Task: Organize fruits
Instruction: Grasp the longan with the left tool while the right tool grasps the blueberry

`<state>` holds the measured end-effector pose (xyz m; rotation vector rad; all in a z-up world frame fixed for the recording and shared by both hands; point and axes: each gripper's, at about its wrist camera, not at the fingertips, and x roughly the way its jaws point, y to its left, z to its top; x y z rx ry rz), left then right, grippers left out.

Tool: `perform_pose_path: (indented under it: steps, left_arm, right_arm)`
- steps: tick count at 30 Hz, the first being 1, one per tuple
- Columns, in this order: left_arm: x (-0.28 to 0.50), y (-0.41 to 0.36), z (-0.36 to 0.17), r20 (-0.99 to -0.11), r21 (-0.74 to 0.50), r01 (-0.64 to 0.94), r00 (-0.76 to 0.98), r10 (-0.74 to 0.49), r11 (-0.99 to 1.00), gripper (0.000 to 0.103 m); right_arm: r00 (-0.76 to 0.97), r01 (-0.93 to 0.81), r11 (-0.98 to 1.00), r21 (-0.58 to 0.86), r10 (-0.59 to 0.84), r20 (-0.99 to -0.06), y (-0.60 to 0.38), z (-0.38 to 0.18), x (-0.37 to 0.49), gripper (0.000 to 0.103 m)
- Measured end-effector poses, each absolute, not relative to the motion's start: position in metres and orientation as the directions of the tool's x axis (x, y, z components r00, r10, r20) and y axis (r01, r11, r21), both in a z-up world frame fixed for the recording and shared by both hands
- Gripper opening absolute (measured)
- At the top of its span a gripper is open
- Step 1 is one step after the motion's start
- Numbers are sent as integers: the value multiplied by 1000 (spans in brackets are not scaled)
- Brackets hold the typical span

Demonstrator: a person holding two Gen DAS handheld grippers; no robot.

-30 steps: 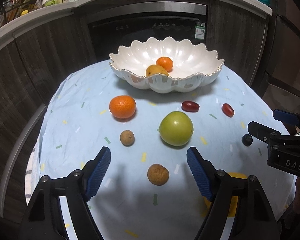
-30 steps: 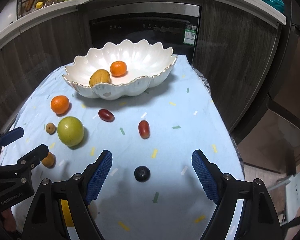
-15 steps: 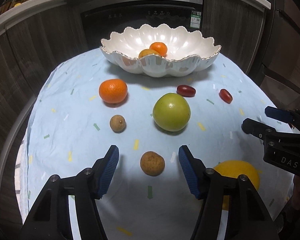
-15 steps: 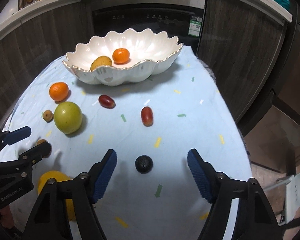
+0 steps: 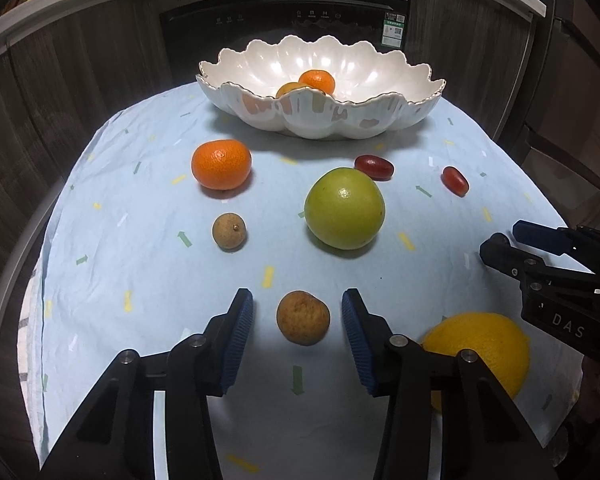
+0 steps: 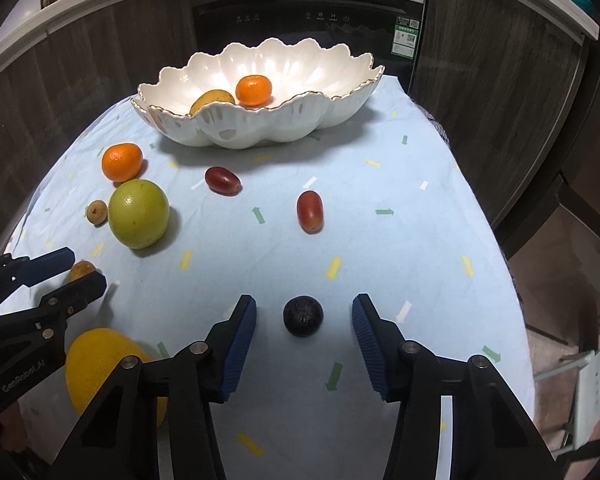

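Left gripper (image 5: 297,320) open around brown fruit (image 5: 303,323) on cloth; right gripper (image 6: 304,322) open around dark berry (image 6: 303,316). Risk: round fruit rolling from uneven pads, missing white bowl (image 5: 400,116).

Home kitchen: built-in oven (image 5: 284,24), wood cabinets (image 6: 496,92).

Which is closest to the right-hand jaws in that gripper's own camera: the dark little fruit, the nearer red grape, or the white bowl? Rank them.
From the right gripper:
1. Dark round fruit, between the open jaws.
2. Red grape, straight ahead, mid-table.
3. White scalloped bowl, at the table's far end.
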<state>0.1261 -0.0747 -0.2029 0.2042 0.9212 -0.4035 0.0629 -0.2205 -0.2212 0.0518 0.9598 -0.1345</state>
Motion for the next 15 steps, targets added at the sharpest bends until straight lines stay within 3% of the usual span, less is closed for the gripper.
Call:
perform_pose_path:
  steps: [6, 15]
  left_arm:
    - [126, -75, -208, -812, -2, 424, 527, -249, 906, 33]
    - [125, -75, -210, -811, -5, 428, 527, -254, 904, 27]
  right_arm:
    - [561, 133, 991, -10, -83, -823, -220, -225, 64, 40]
    - [569, 113, 993, -14, -76, -819, -217, -225, 63, 22]
